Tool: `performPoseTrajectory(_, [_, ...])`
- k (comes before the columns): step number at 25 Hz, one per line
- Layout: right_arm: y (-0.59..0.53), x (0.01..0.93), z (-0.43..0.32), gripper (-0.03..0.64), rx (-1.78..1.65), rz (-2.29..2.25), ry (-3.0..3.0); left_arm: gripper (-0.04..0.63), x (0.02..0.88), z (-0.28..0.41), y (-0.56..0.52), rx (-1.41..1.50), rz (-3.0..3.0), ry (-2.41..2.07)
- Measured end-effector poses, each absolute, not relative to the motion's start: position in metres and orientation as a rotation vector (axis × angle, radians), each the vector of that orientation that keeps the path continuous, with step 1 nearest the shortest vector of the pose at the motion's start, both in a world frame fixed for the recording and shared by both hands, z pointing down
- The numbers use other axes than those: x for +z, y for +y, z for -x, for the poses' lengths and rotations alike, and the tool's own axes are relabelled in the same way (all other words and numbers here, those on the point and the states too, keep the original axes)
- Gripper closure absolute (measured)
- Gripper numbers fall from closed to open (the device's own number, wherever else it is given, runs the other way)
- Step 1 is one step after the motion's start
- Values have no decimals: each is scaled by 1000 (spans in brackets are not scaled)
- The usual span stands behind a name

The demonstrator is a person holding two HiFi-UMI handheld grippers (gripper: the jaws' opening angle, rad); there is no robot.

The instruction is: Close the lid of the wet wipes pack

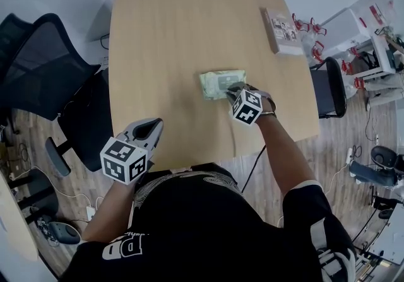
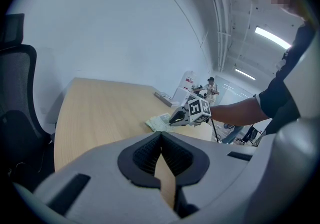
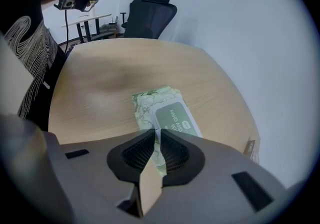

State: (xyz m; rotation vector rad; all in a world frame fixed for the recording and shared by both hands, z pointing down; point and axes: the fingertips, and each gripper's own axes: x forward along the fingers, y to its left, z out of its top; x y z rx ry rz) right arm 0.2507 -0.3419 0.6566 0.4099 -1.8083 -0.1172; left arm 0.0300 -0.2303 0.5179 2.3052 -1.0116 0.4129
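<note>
The wet wipes pack (image 1: 218, 82) lies flat on the wooden table (image 1: 177, 28), right of the middle. It is pale green with a darker green lid label (image 3: 175, 117), and the lid lies flat. My right gripper (image 1: 235, 89) points steeply down, its tips over the pack's near end. Its jaws stand almost together (image 3: 153, 132) with a thin slit and nothing between them. My left gripper (image 1: 151, 126) hangs at the table's near edge, far from the pack, jaws shut (image 2: 161, 135) and empty. From there the pack (image 2: 159, 122) and the right gripper (image 2: 176, 118) are visible ahead.
A flat printed box (image 1: 282, 30) lies at the table's far right edge. Black office chairs (image 1: 44, 66) stand left of the table, and another chair (image 1: 328, 88) stands at its right. Cables and equipment cover the floor on the right.
</note>
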Motion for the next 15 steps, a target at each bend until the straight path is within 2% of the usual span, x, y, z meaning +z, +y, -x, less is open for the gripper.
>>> performPoseTrajectory(15, [-341, 663, -251, 555, -34, -357, -1841, 578, 519, -37, -232, 403, -2295, -1024])
